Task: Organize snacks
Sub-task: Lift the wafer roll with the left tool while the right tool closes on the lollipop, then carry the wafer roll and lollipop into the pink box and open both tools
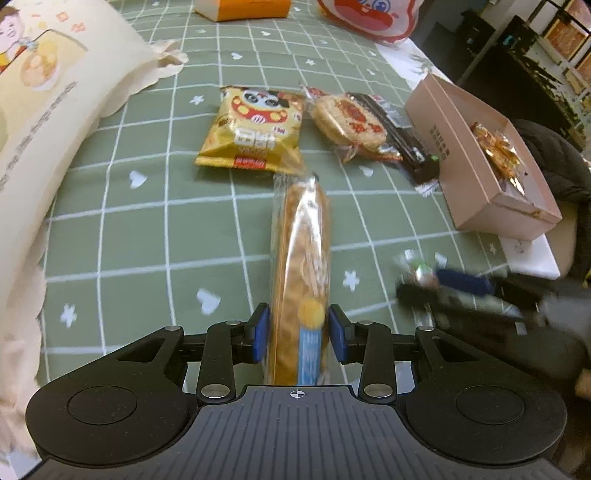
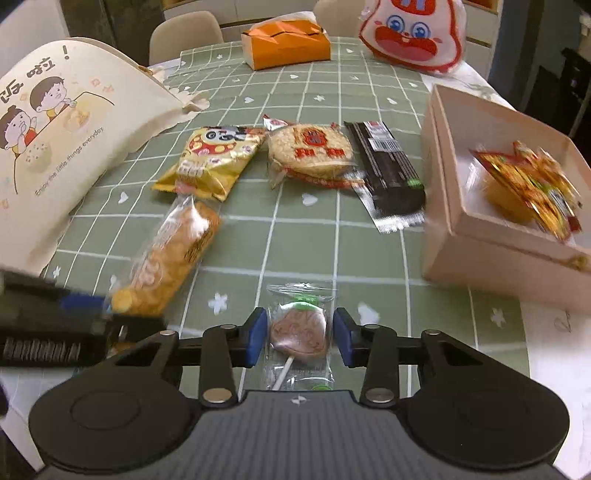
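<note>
A long clear-wrapped biscuit pack (image 1: 301, 251) lies on the green checked cloth. My left gripper (image 1: 299, 332) is shut on its near end, a blue pad against each side. A wrapped strawberry lollipop (image 2: 299, 332) lies flat between the pads of my right gripper (image 2: 300, 336), which touch its wrapper edges. The pink open box (image 2: 480, 254) stands to the right with a jelly cup (image 2: 524, 188) inside. In the left wrist view the right gripper (image 1: 424, 280) is blurred low on the right, below that box (image 1: 472, 158).
Behind lie a yellow panda chip bag (image 2: 210, 162), a round rice cracker (image 2: 310, 151) and a black bar (image 2: 388, 170). A cream cartoon bag (image 2: 55, 129) fills the left. An orange box (image 2: 286, 44) and a rabbit bag (image 2: 412, 33) sit at the far edge.
</note>
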{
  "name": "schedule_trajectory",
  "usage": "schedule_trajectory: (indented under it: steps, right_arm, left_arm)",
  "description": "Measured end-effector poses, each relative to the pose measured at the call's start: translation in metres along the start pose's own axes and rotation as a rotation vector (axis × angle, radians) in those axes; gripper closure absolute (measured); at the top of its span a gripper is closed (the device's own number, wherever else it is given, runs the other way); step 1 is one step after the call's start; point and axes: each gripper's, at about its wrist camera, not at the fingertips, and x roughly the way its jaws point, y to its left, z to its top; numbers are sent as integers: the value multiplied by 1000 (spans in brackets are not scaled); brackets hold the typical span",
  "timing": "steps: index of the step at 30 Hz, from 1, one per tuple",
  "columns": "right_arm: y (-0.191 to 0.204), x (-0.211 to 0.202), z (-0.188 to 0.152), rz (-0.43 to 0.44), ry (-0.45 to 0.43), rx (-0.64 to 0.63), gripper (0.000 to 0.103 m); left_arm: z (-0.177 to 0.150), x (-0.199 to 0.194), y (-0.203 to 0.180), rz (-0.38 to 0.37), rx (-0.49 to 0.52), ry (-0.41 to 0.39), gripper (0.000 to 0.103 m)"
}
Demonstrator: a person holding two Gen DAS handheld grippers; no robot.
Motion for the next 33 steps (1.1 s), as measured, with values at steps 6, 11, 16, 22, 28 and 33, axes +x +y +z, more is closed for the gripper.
schedule_trajectory:
  steps: [6, 11, 16, 22, 28, 33]
  right_arm:
    - [-14, -19, -18, -15, 48, 101, 67]
    - [-30, -44, -31, -46, 36, 163, 68]
    - [-51, -80, -38, -69, -13, 228, 68]
    - [-86, -157, -27, -134, -199, 288, 68]
    - [-115, -228, -1, -205, -442, 297, 68]
    - [-137, -253, 8, -221, -544, 298, 68]
  left_arm:
    - [21, 13, -3, -76, 46, 16, 66]
    - [10, 1, -19, -170, 122, 6, 70]
    - [-3, -20, -50, -309, 199, 35, 70]
    - [39, -80, -103, -466, 288, -126, 70]
    - [103, -127, -156, -532, 290, -373, 70]
    - [138, -113, -190, -513, 275, -436, 70]
